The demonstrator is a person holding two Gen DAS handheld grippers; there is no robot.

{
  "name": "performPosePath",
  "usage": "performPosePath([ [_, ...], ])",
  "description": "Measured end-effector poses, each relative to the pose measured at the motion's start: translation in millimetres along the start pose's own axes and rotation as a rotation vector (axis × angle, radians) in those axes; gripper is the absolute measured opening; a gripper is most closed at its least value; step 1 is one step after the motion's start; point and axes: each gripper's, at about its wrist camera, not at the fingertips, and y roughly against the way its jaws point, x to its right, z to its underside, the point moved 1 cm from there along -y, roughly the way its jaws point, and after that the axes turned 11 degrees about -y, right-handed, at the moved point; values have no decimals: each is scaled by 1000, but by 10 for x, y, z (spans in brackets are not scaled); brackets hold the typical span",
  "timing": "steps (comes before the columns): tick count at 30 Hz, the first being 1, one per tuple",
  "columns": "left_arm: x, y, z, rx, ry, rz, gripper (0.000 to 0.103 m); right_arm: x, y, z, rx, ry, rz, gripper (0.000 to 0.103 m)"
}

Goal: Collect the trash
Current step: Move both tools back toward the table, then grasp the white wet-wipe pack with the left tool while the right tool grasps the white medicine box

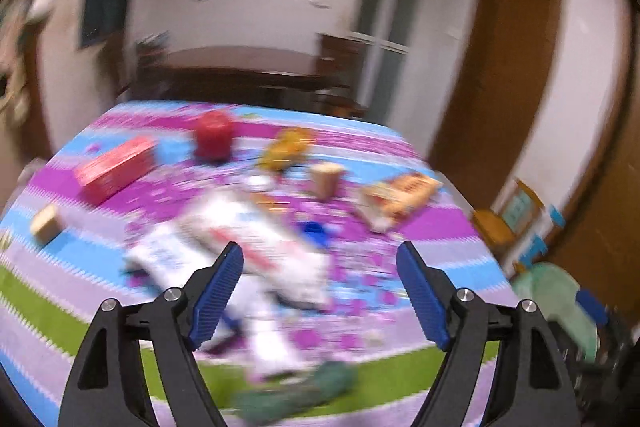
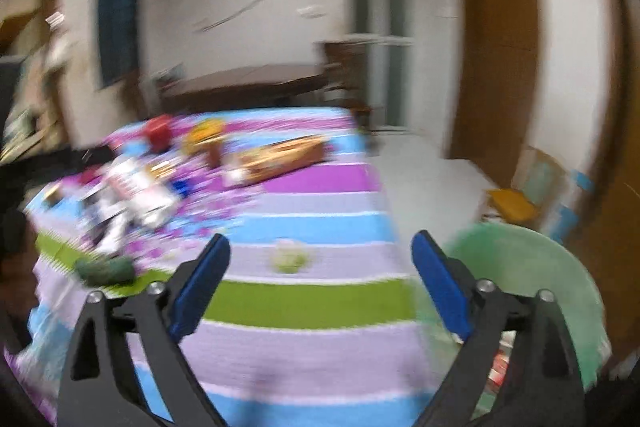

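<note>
Both views are blurred by motion. My left gripper (image 1: 320, 267) is open and empty above white paper wrappers (image 1: 256, 247) on a striped cloth (image 1: 60, 315). Farther back lie a red box (image 1: 116, 169), a red cup (image 1: 214, 135), a yellow packet (image 1: 286, 147), a paper cup (image 1: 326, 179) and an orange snack bag (image 1: 400, 197). A dark green wad (image 1: 296, 391) lies near the front edge. My right gripper (image 2: 322, 259) is open and empty above the cloth (image 2: 304, 347), near a crumpled pale ball (image 2: 290, 255). A green bin (image 2: 532, 283) stands at the right.
The green bin also shows in the left wrist view (image 1: 560, 295) beside the table's right edge. A small yellow chair (image 2: 516, 207) stands on the floor beyond it. A dark wooden table (image 1: 240, 67) and a brown door (image 1: 508, 75) are at the back.
</note>
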Motion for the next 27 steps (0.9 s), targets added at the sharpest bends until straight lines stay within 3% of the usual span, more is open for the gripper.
performPosePath([
  [4,-724,-47,64,-66,229,-12,80,-418,-247,-70,-31,105,-74,90],
  [8,-1249,-235,189,-126,454,28,80,-536,-433,-132,-50,67,-117,90],
  [12,-1265,-462,243,-195,464,83,80,-558,-561,-140,-88,21,-147,90],
  [17,-1131,-643,353,-254,444,66,78,-675,-684,-163,-119,68,-152,90],
  [19,-1104,-652,390,-255,420,46,67,-728,-721,-201,-123,81,-165,90],
  [21,-1111,-666,424,-263,433,65,43,-759,-760,-223,-130,83,-176,90],
  [22,-1119,-683,445,-266,443,93,40,-778,-786,-238,-133,83,-182,90],
  [27,-1179,-478,495,-239,427,62,37,-925,-858,-268,-161,99,-251,90],
])
